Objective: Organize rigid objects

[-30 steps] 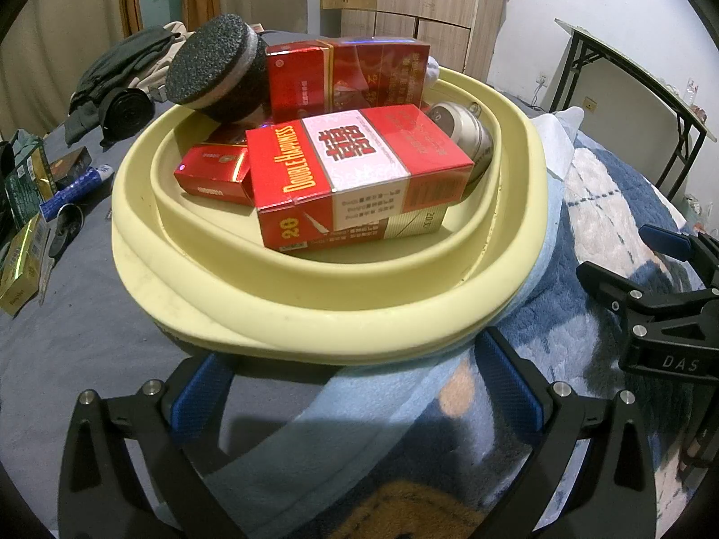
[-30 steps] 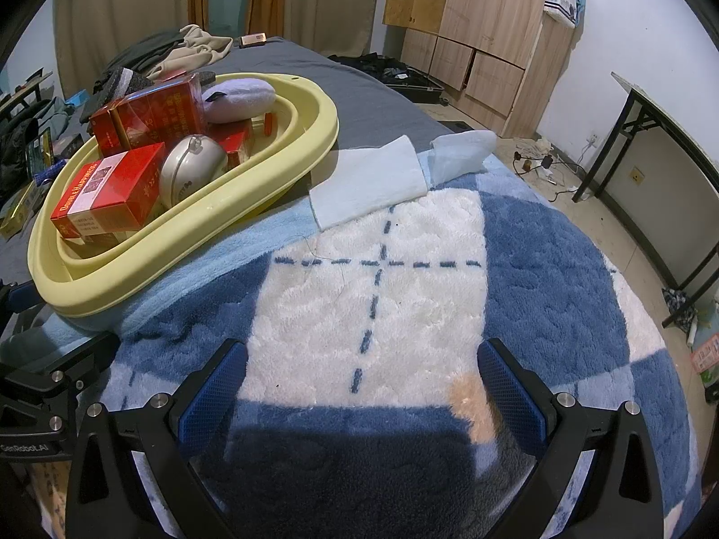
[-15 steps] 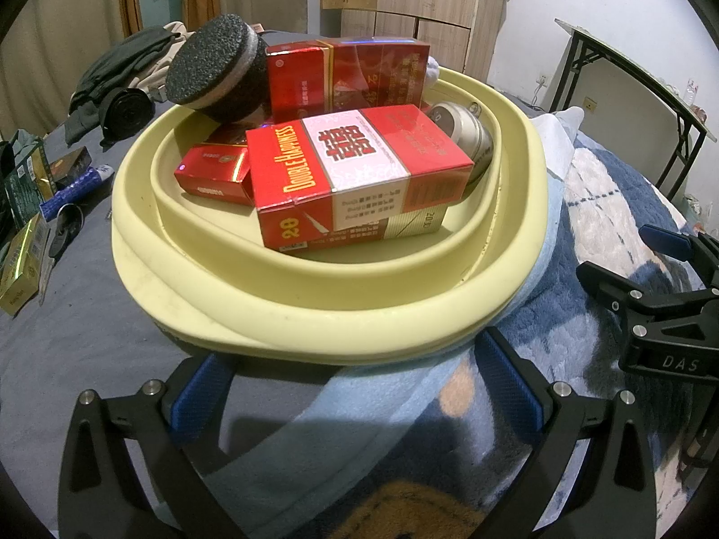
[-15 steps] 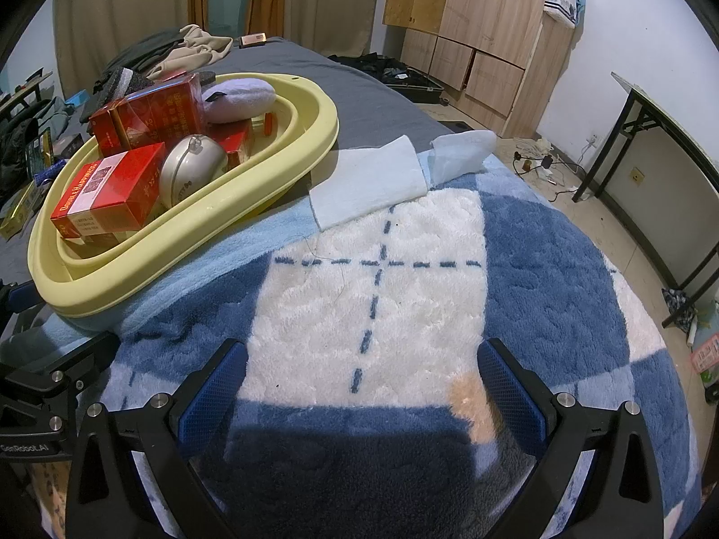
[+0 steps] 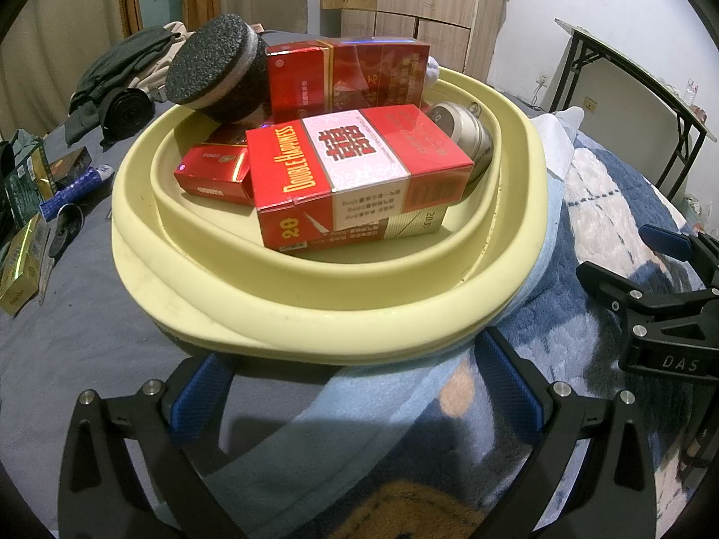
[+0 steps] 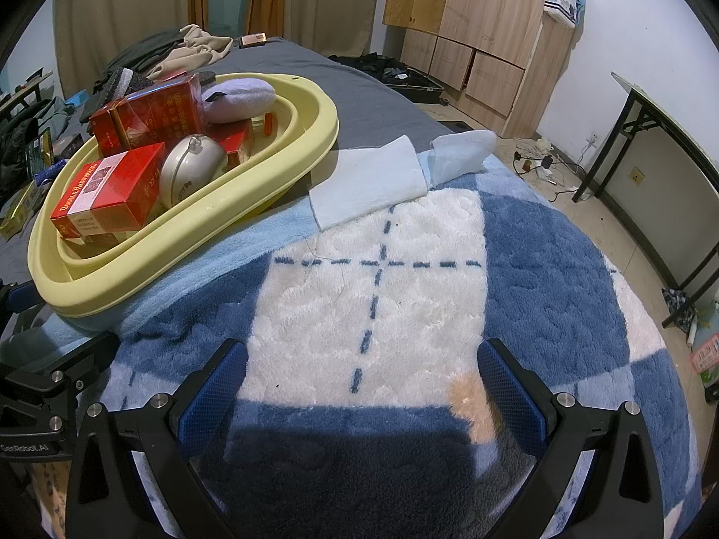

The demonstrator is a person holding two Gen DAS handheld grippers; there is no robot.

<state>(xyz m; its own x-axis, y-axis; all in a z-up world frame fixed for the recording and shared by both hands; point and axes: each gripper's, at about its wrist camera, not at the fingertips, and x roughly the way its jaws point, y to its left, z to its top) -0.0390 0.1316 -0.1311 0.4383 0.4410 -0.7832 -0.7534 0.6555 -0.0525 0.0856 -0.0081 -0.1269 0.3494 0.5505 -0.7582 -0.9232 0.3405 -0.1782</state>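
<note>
A pale yellow basin (image 5: pixel 323 310) (image 6: pixel 287 166) rests on the bed, partly on a light blue towel. It holds a red Double Happiness carton (image 5: pixel 359 175) (image 6: pixel 108 193), a taller red carton (image 5: pixel 346 76) behind it, a small red pack (image 5: pixel 211 175), a black sponge disc (image 5: pixel 215 67), a silver round tin (image 5: pixel 463 130) (image 6: pixel 191 170) and a lilac pouch (image 6: pixel 238 99). My left gripper (image 5: pixel 355 390) stands open just before the basin's near rim, holding nothing. My right gripper (image 6: pixel 357 390) is open over the blue and white blanket (image 6: pixel 382 296), to the right of the basin.
Boxes (image 5: pixel 18 251), a blue tube (image 5: pixel 74 193) and dark clothes (image 5: pixel 121 76) lie on the grey sheet left of the basin. A folded pale cloth (image 6: pixel 368 184) lies beyond the blanket. Wooden cabinets (image 6: pixel 485 31) and a folding table (image 6: pixel 665 134) stand past the bed.
</note>
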